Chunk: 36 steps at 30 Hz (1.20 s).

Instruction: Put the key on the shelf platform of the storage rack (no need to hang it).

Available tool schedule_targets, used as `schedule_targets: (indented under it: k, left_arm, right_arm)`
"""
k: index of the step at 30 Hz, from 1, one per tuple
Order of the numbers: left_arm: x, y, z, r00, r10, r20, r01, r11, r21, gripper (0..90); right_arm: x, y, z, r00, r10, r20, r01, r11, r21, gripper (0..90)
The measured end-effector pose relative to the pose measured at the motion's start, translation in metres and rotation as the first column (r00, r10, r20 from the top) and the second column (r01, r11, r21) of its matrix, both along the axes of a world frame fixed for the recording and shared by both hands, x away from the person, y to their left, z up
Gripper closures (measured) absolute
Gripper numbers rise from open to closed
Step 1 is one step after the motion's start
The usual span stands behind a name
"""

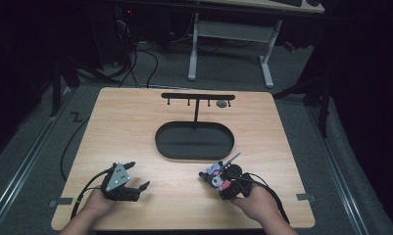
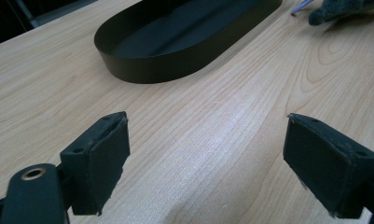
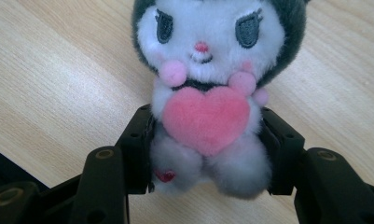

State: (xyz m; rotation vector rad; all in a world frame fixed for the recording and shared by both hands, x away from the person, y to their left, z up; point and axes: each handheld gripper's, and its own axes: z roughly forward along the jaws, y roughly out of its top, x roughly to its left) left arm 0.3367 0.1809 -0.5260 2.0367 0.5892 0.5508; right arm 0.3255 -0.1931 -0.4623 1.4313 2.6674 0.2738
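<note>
Near the worktop's (image 1: 135,122) front edge, the right gripper (image 3: 208,140) is clamped on a plush toy (image 3: 208,93) at its waist; the right gripper view alone shows its face and pink heart, head pointing away from the jaws. Left gripper (image 2: 205,158): jaws apart, holding nothing. Beyond, at centre, lies the black oval tray (image 1: 194,147).

High view looks down on table (image 1: 135,122); gripper views close, sharing wood.
</note>
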Motion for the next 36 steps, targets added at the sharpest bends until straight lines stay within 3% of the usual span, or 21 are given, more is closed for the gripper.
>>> schedule_targets:
  k: [10,12,23,36]
  left_arm:
    - [0.0,0.0,0.0,1.0,0.0,0.0,0.0,1.0,0.0,15.4]
    - [0.0,0.0,0.0,1.0,0.0,-0.003,0.0,1.0,0.0,15.4]
    - [0.0,0.0,0.0,1.0,-0.004,0.001,0.004,1.0,0.003,15.4]
    - [0.0,0.0,0.0,1.0,-0.004,0.001,0.004,1.0,0.002,15.4]
  right_arm:
    - [0.008,-0.004,0.019,0.9991,-0.002,0.043,0.001,1.0,0.013,46.8]
    - [0.011,-0.005,0.023,0.9986,-0.024,0.047,0.024,1.0,0.013,46.8]
    - [0.028,-0.011,0.033,0.9964,-0.045,0.071,0.045,0.999,0.012,46.8]
    - [0.053,-0.005,0.043,0.9927,-0.065,0.102,0.063,0.998,0.025,46.9]
